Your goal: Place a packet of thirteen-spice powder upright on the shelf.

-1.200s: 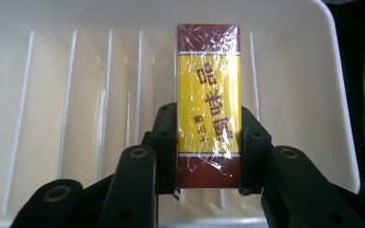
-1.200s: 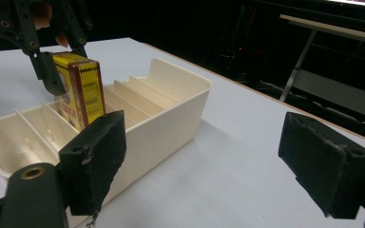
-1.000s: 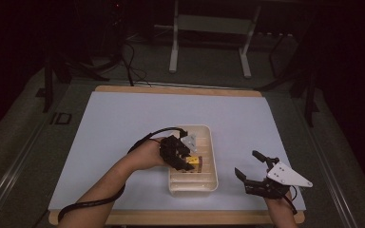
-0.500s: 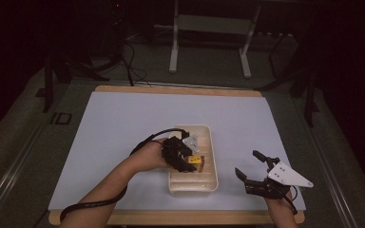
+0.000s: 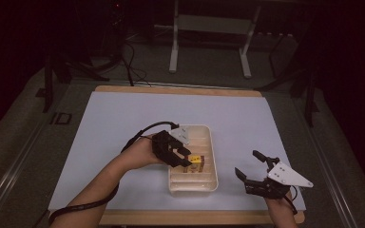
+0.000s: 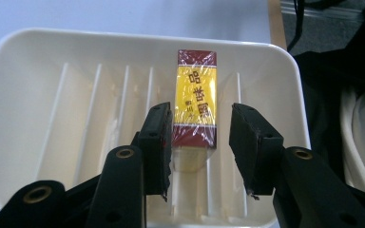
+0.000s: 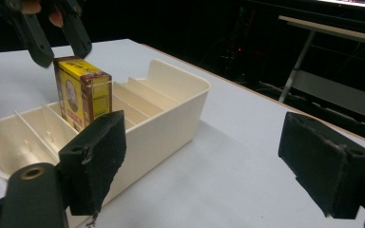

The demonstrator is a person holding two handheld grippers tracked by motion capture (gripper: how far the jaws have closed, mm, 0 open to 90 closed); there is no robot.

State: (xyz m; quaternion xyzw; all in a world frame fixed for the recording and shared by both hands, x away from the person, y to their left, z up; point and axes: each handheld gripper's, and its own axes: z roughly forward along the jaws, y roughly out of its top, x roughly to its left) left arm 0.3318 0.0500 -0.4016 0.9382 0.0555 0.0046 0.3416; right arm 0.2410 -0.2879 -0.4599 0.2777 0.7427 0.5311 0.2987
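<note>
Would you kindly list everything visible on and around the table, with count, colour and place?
Small cardboard box with yellow and dark red wrapper: one, standing upright in a slot of the tray, below the left gripper's jaws.
Cream plastic ribbed tray: one, near the table's front middle.
Table with pale blue-white top and wooden edge: one, centre.
Grey metal stand legs: on the dark floor beyond the table.
Left gripper: one, black, above the tray, jaws just opened and apart from the box.
Right gripper: one, black with grey plate, open, at the front right of the table.
Person's forearms: two, entering from the bottom.
</note>
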